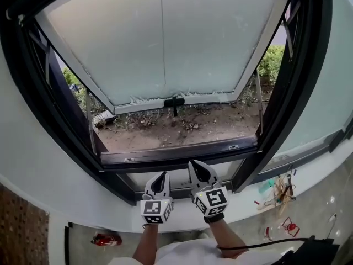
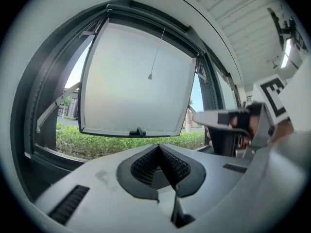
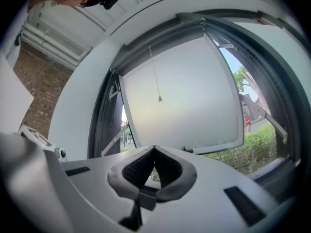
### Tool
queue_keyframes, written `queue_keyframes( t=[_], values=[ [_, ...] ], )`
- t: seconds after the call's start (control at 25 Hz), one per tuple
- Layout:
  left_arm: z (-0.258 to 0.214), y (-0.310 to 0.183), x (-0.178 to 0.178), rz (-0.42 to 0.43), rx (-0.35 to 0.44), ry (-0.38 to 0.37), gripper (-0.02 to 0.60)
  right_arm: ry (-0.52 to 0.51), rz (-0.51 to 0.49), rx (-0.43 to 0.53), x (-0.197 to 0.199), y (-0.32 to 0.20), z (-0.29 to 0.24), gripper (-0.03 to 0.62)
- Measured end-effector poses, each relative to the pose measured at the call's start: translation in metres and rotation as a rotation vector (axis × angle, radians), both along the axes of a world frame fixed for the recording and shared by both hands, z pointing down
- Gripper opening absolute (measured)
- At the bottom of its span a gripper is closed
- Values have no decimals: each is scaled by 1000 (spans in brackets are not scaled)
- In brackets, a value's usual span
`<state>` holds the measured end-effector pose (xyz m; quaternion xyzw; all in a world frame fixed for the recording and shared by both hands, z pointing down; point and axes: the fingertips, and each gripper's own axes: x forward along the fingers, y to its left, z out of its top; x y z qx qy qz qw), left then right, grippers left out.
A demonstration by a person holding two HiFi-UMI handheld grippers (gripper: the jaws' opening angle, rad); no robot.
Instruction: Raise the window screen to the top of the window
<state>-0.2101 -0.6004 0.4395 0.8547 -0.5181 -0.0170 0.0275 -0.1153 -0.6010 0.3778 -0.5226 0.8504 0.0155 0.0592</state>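
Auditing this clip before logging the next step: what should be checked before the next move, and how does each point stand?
1. The left gripper is shut and empty: ok.
2. The right gripper is shut and empty: ok.
3. The frosted glass sash with black handle is swung outward, away from both grippers: ok.
4. The thin pull cord with small end weight hangs free, unheld: ok.
5. The window screen is at the top: cannot tell; no mesh shows across the opening.
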Motion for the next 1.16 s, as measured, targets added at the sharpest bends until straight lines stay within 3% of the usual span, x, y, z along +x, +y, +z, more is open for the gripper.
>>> queue_keyframes(
  t=[0.16,0.44,1.16],
  values=[
    [-17,-4,0,5,38,54,2,83,14,-15,4,-4,16,0],
    [-34,2,8,29,87,54,2,114,32,9,6,-5,15,0],
    [-14,6,3,13,42,42,2,163,0,8,-12,5,26,0]
  ],
)
